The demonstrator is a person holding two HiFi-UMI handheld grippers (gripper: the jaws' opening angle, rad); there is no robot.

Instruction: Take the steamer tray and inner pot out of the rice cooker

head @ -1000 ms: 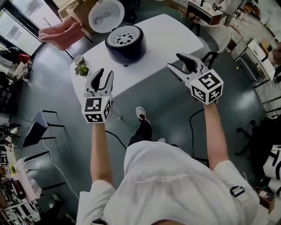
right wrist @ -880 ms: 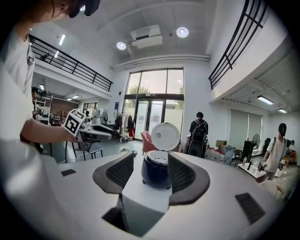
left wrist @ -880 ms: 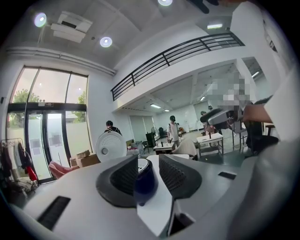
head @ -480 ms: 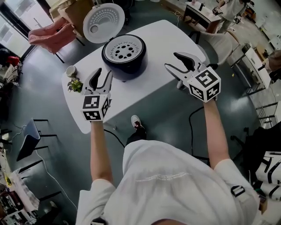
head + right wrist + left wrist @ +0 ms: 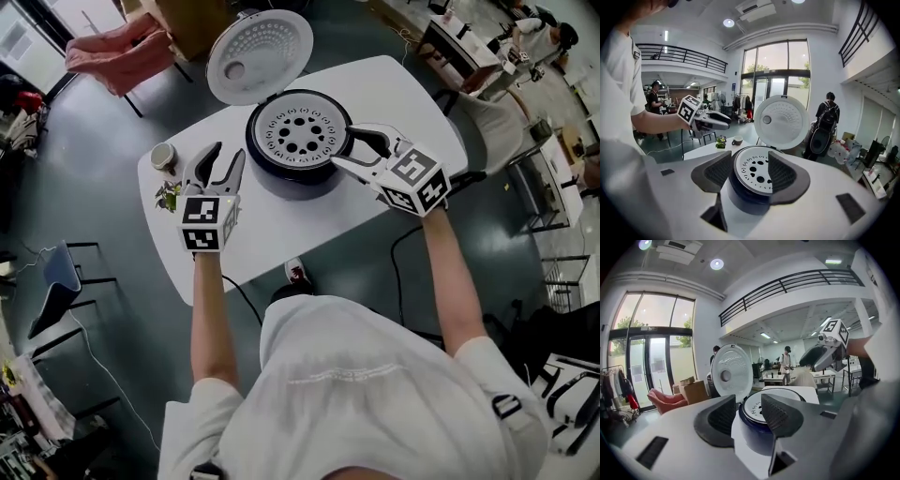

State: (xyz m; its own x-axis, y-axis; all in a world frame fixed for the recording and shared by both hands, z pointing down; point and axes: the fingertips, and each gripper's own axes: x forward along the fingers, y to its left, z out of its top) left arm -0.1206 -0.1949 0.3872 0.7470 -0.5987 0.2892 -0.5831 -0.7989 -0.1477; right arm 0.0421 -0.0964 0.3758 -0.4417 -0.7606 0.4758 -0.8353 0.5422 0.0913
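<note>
Reaching in, I'd say: the left hand-held gripper [image 5: 225,155] and right hand-held gripper [image 5: 345,145], jaws just opening and empty, next need the white perforated steamer tray [image 5: 298,131] by its rim.

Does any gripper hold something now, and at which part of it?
Nothing is held. The left gripper and the right gripper are empty, their jaws just opening wider, near the rice cooker.

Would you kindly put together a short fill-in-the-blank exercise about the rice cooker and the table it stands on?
On the rice cooker, the lid stands ____.
The steamer tray, full of round ____, sits in the cooker.
Next to the small plant on the white table stands a ____.
Missing words: open; holes; cup.
</note>
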